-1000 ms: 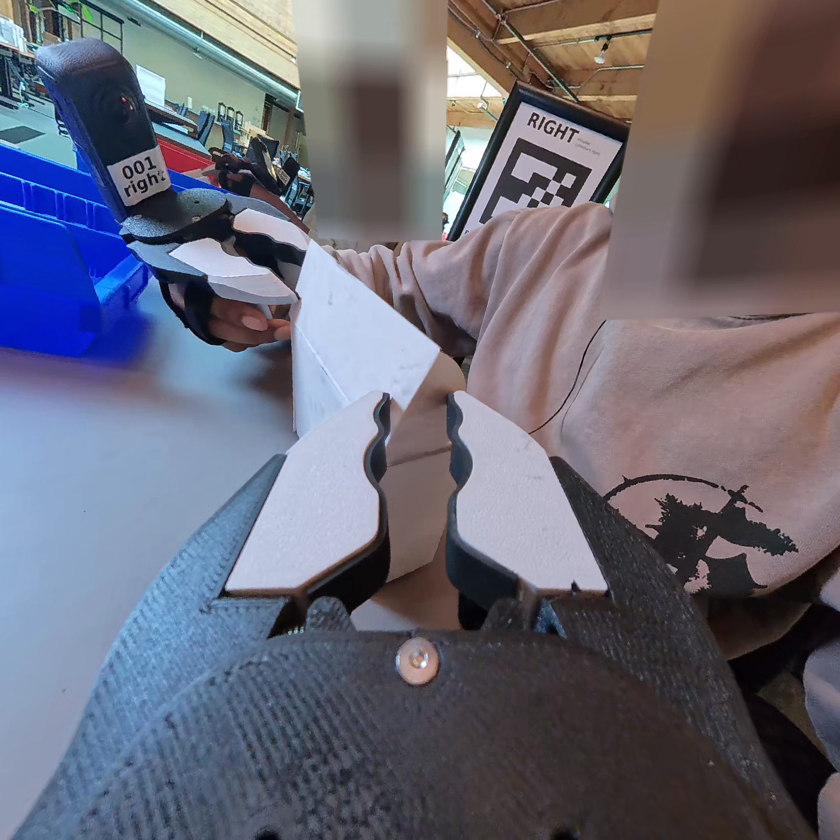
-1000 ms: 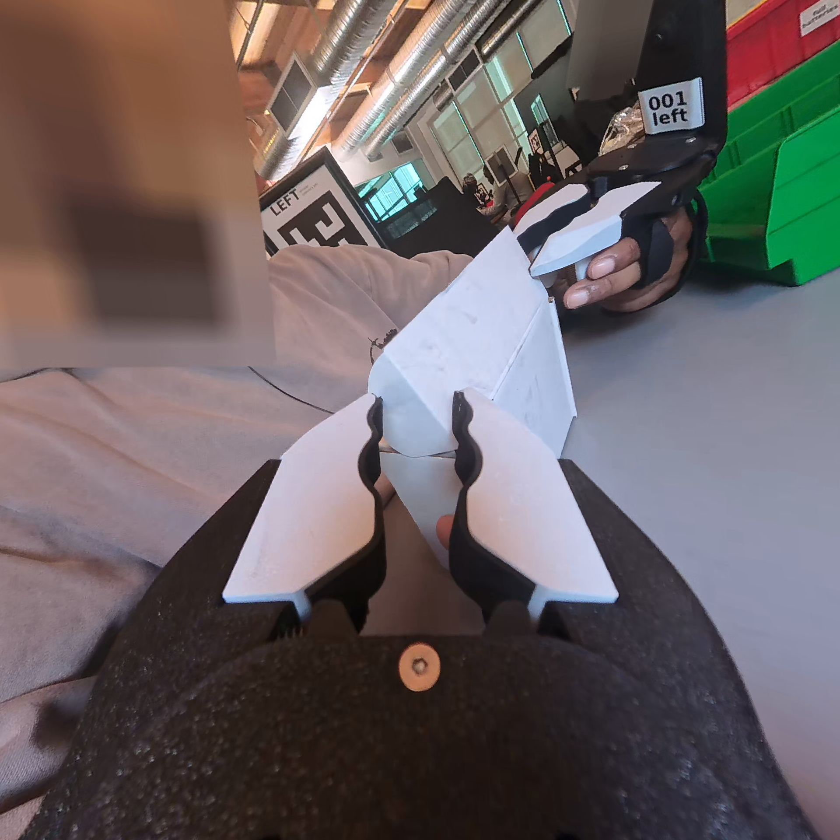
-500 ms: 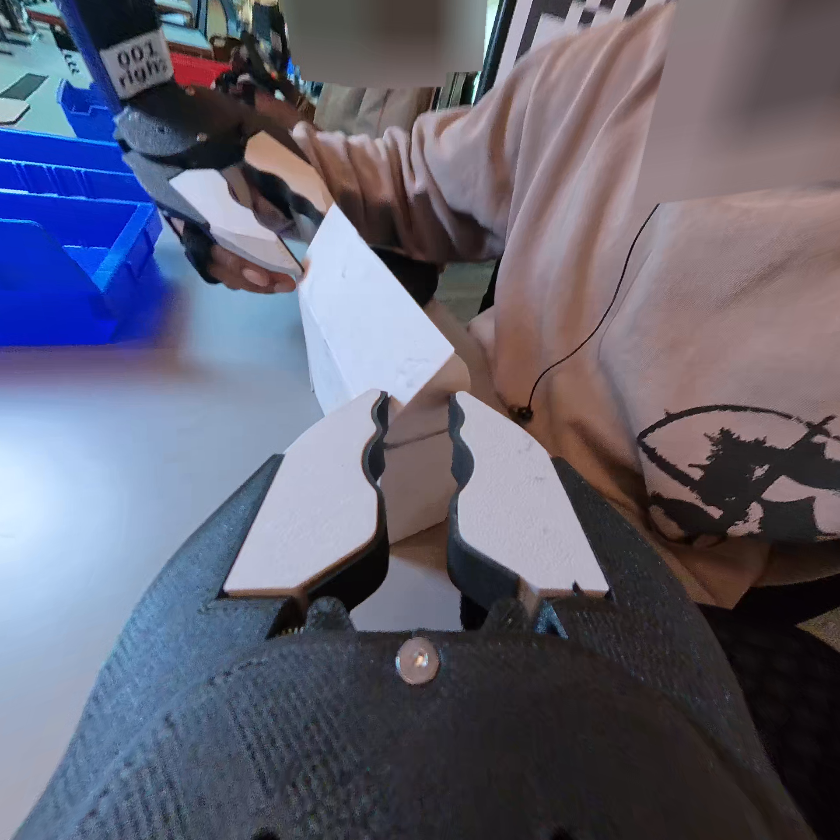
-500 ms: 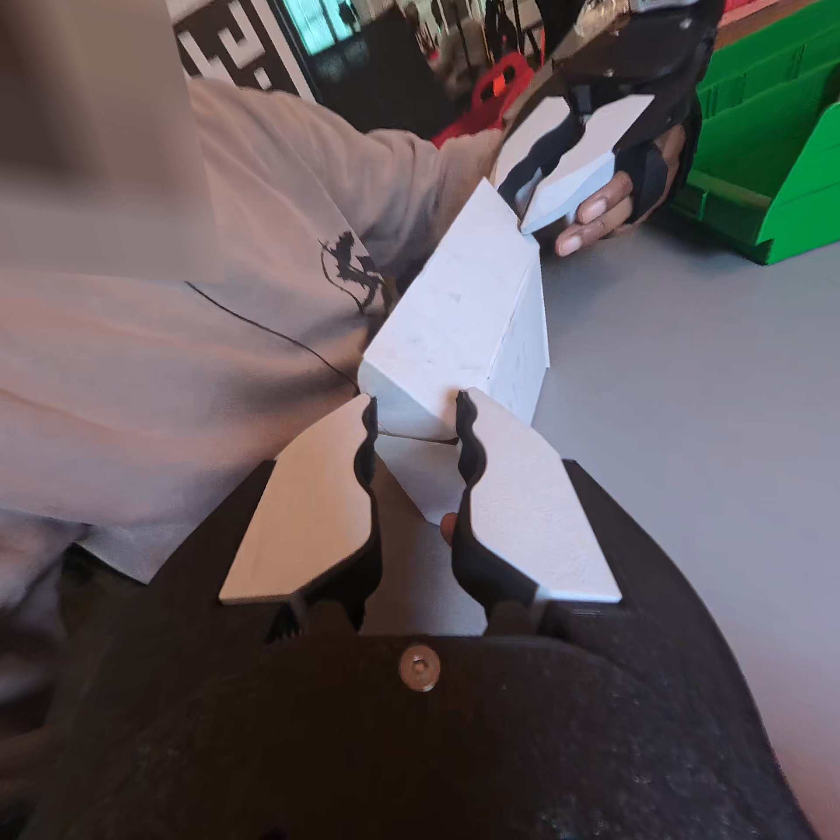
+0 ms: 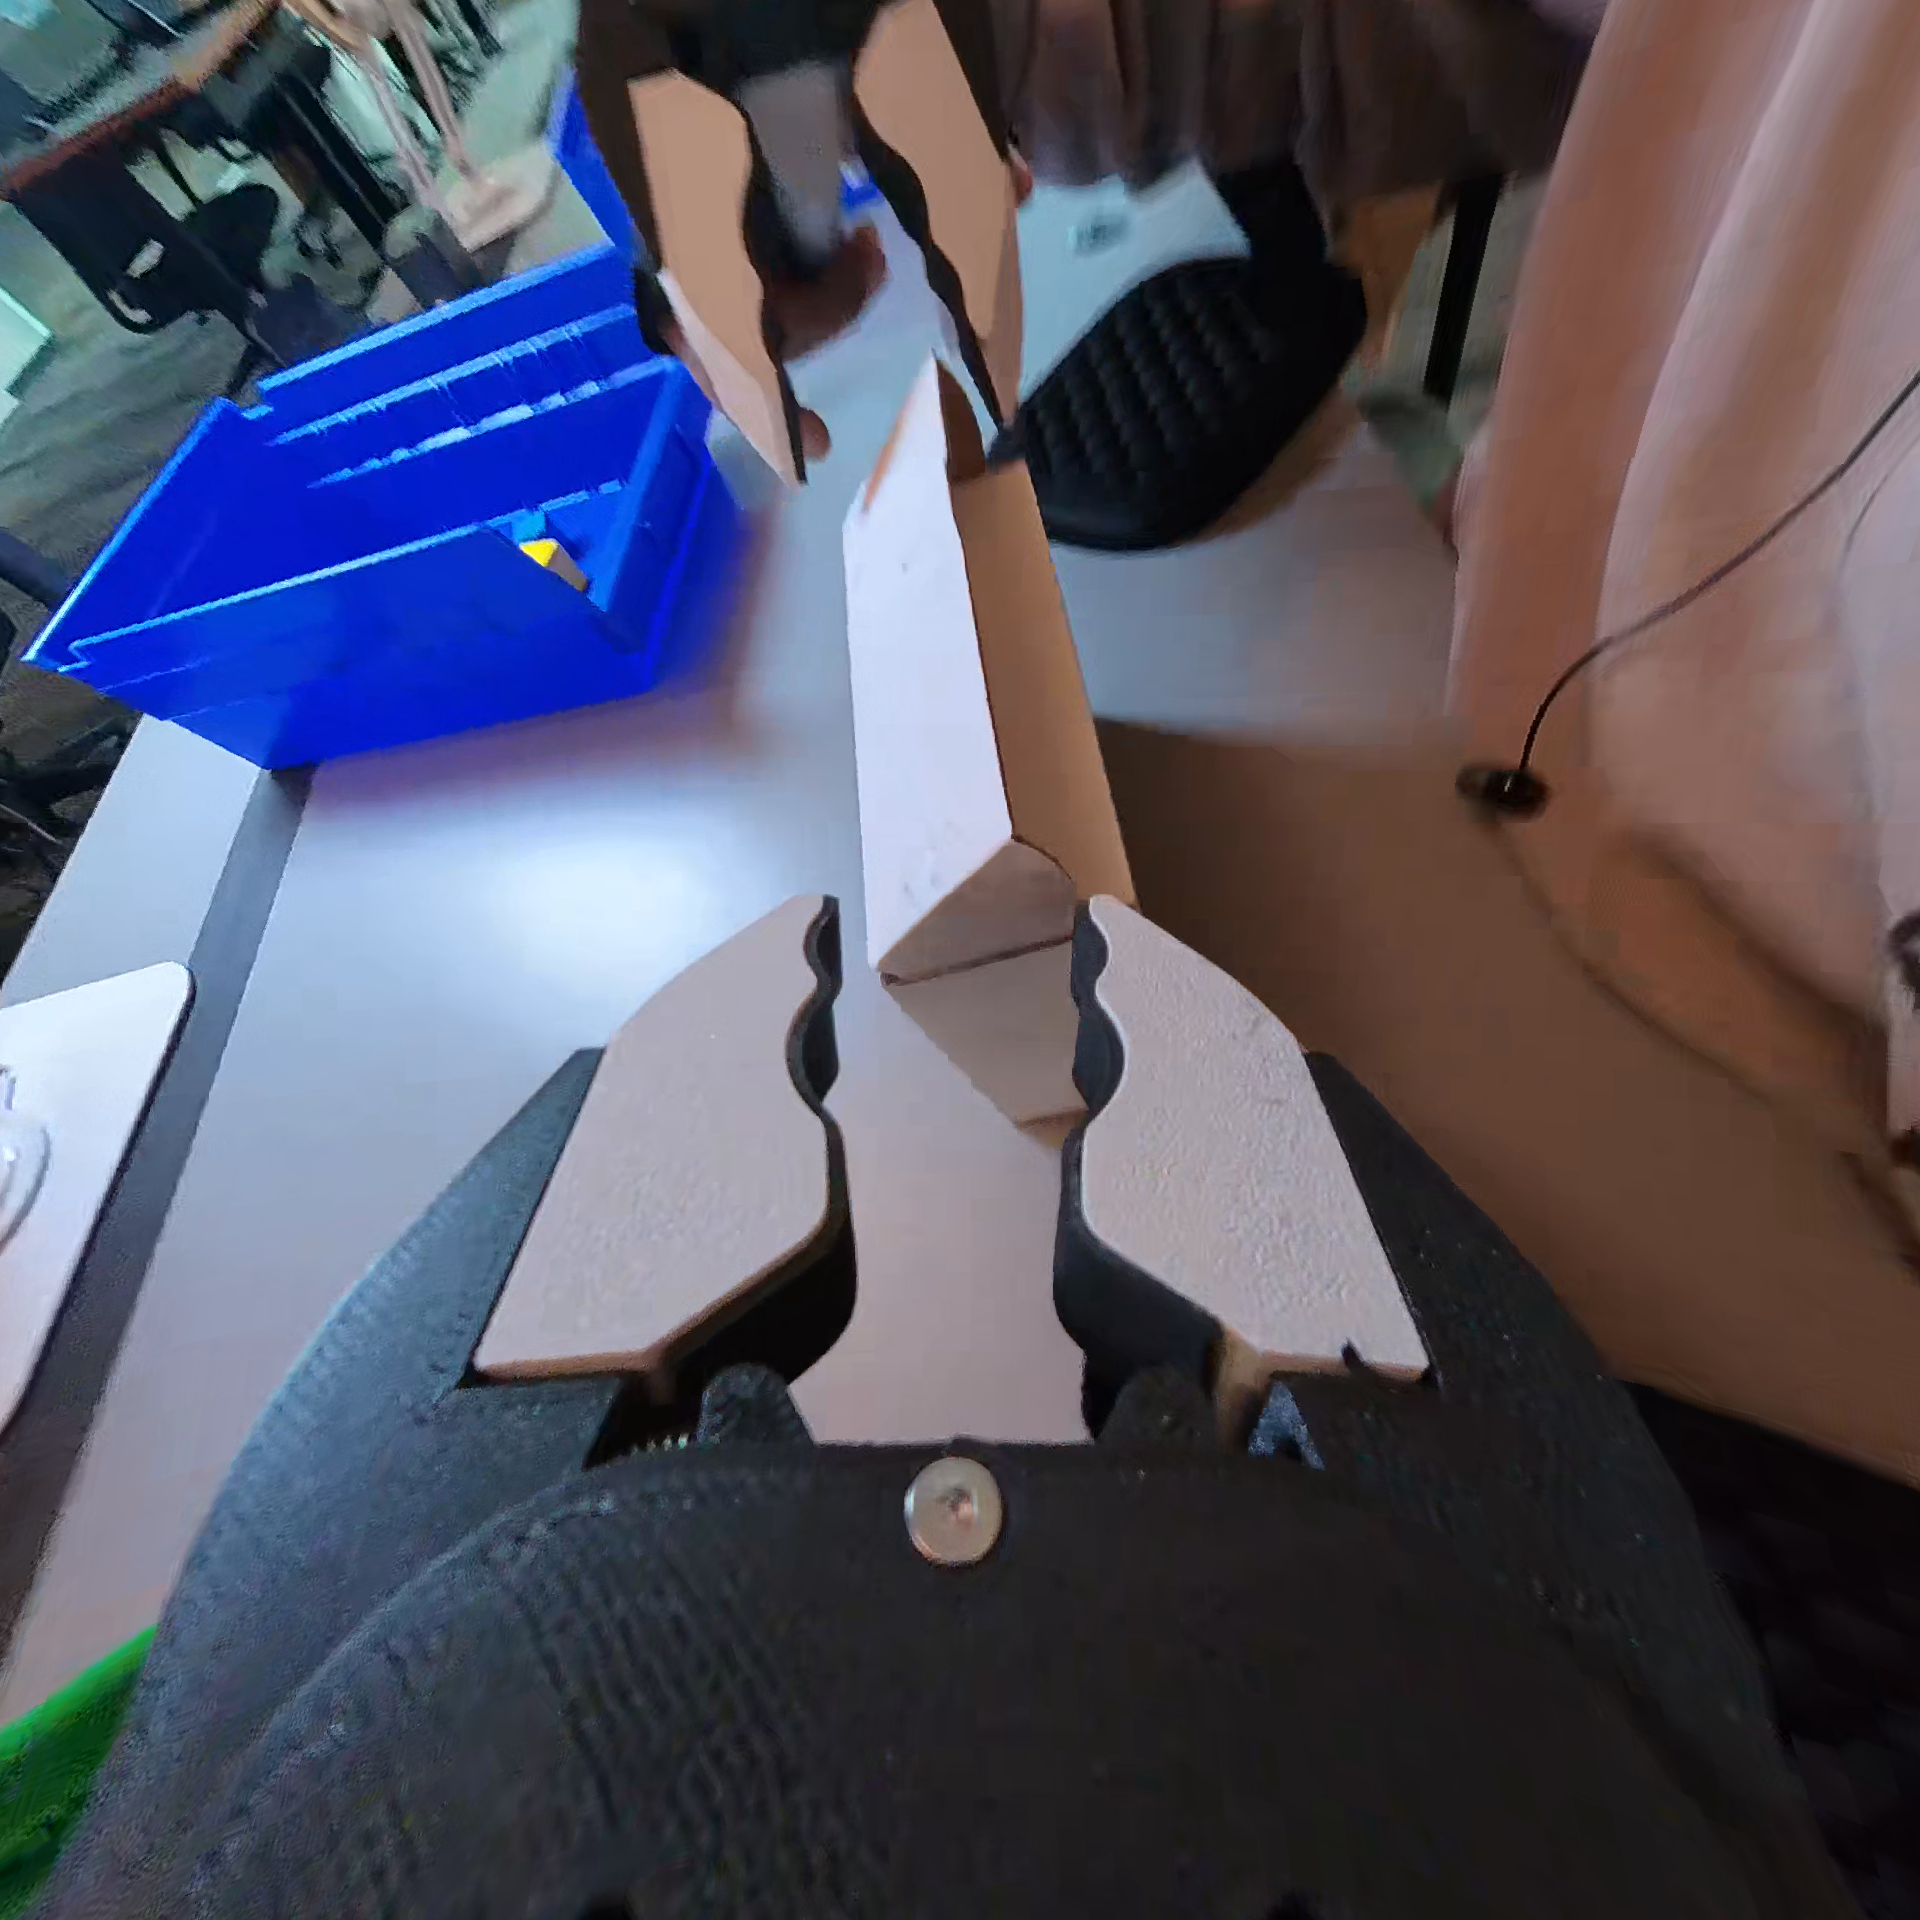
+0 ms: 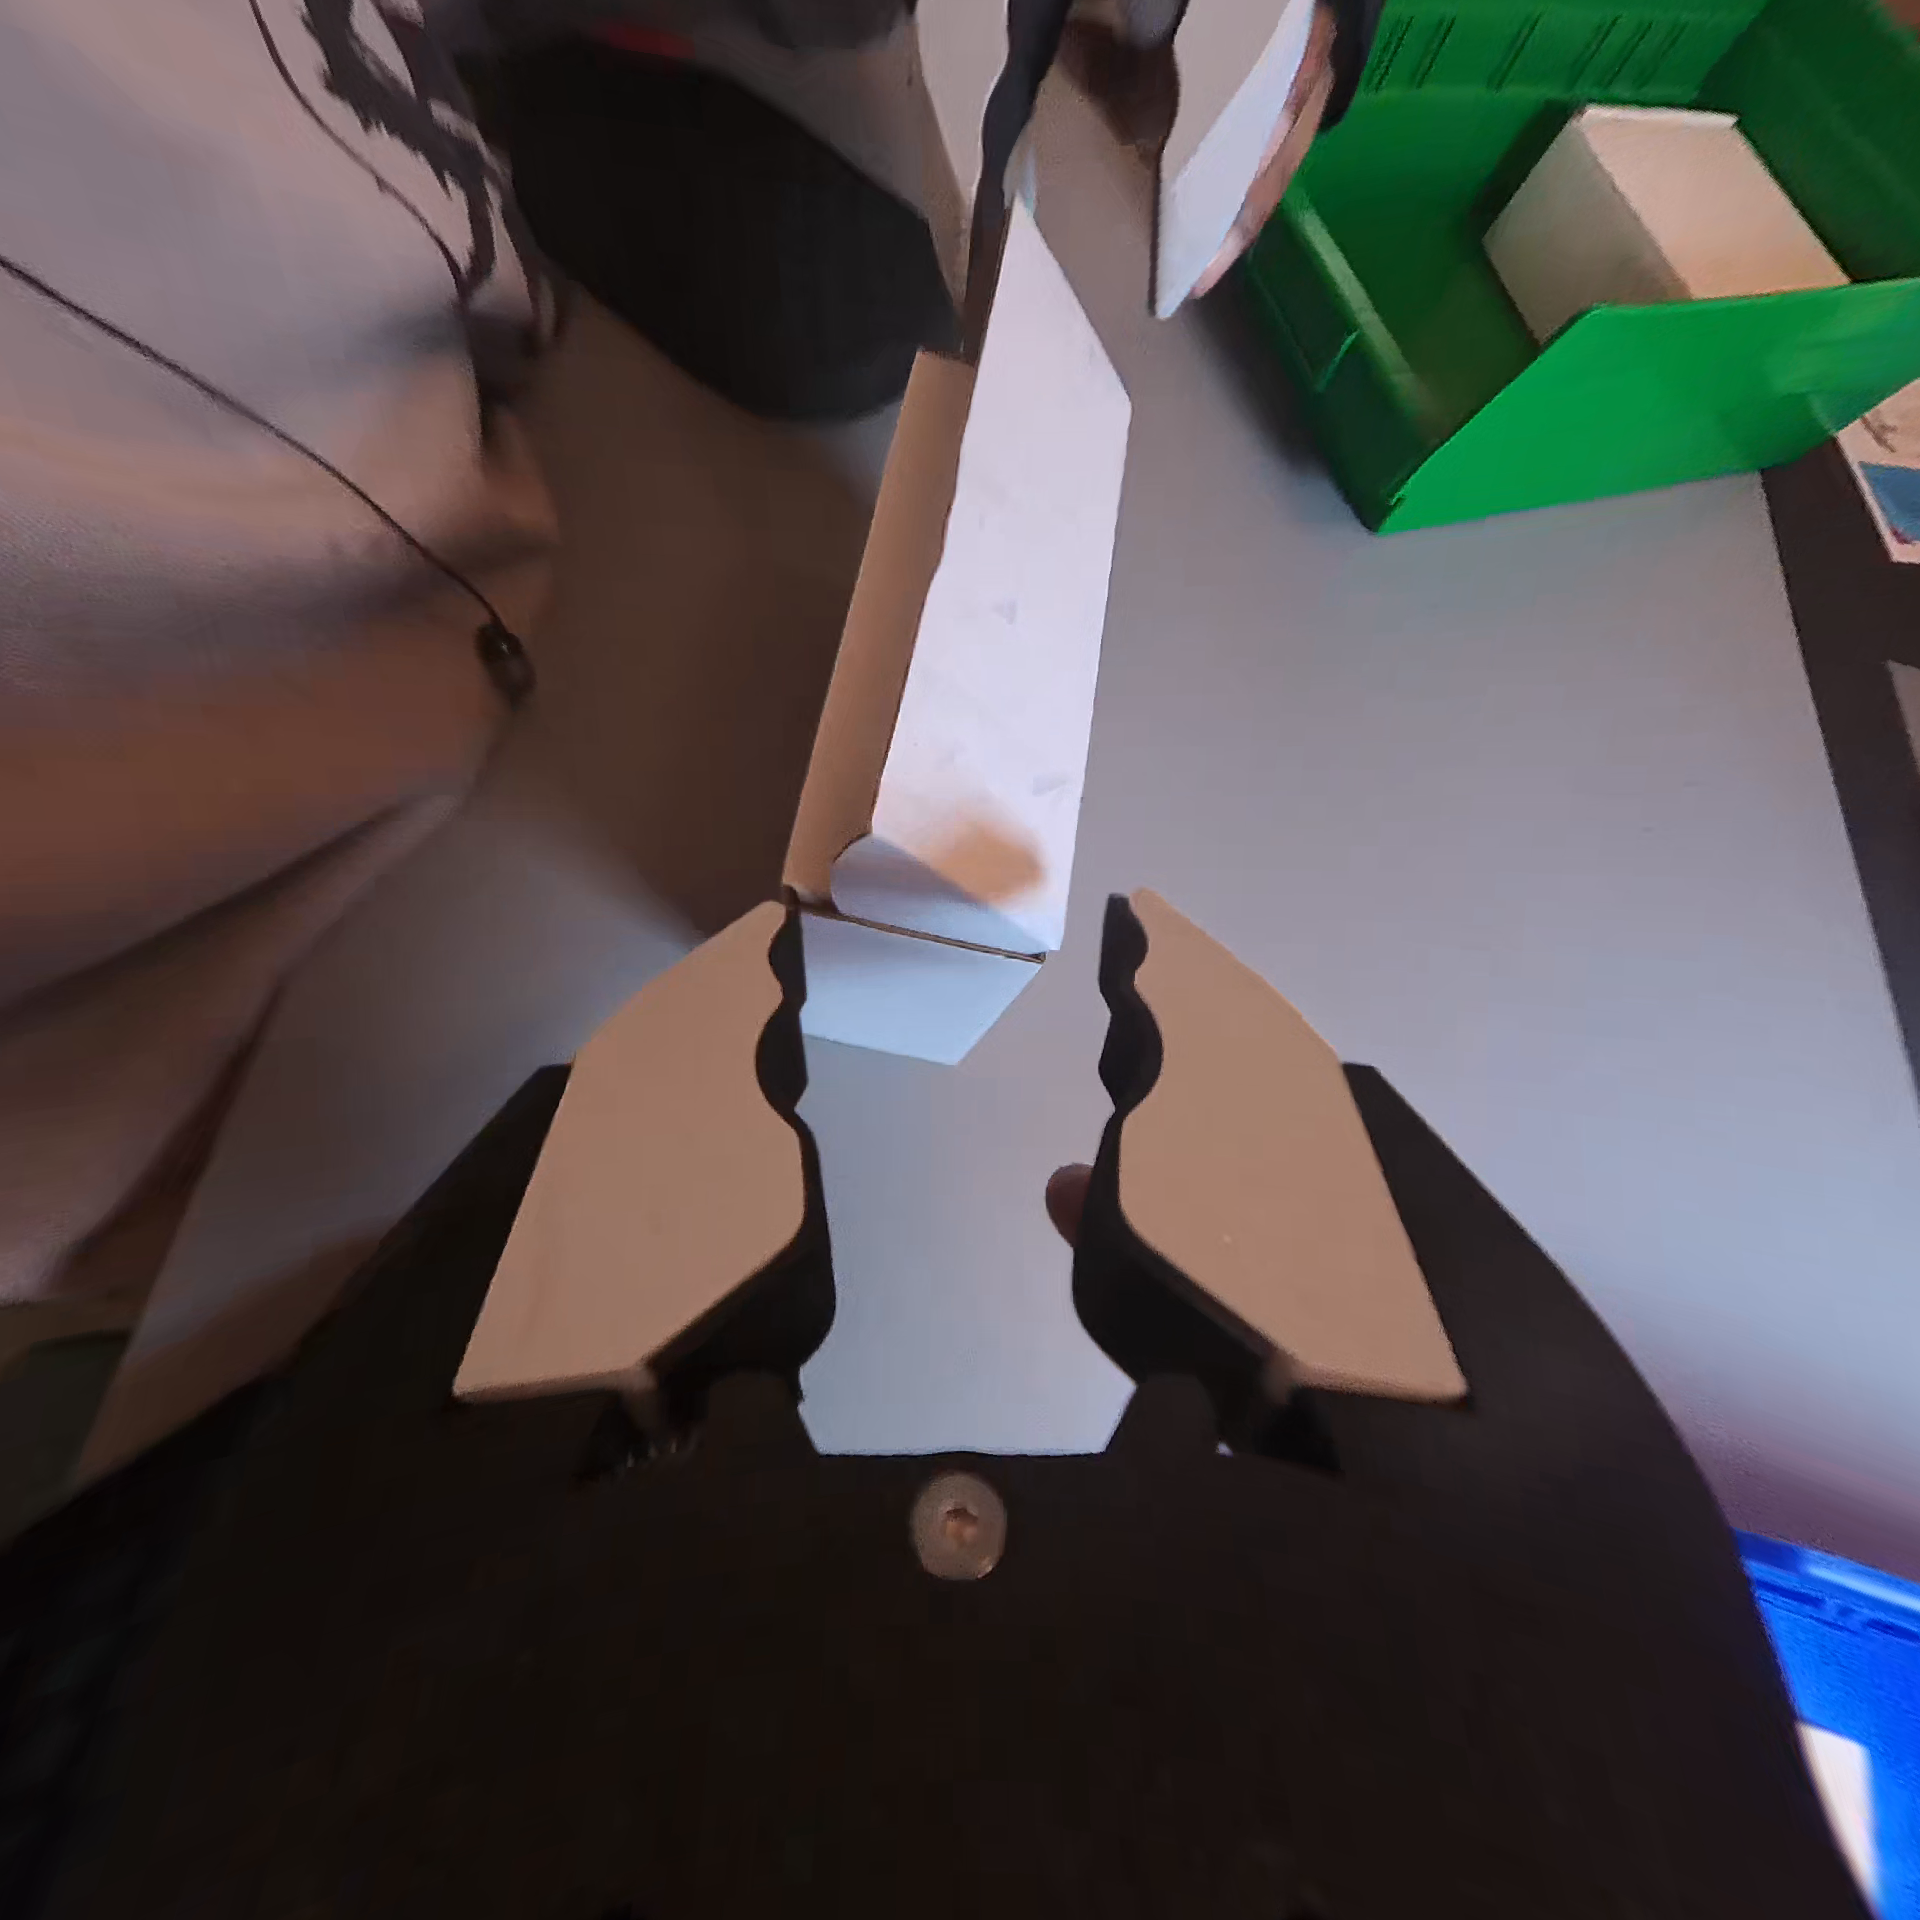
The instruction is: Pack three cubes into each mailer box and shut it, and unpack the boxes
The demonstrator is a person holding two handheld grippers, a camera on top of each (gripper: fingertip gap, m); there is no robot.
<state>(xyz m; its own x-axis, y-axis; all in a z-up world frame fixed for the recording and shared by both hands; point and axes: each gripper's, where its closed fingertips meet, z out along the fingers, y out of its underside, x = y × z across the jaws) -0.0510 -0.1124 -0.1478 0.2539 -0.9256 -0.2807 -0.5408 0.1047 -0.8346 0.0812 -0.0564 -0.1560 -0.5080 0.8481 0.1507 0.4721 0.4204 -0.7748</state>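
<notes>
Now both grippers released: left gripper point(image 5: 951, 940) and right gripper point(image 6: 951, 935) each gaping at opposite ends of the white mailer box point(image 6: 1013, 582). Box resting along the table point(image 6: 1455, 831) edge nearest the person point(image 6: 260, 520), between blue bin point(image 5: 395, 561) and green bin point(image 6: 1558, 343).
</notes>
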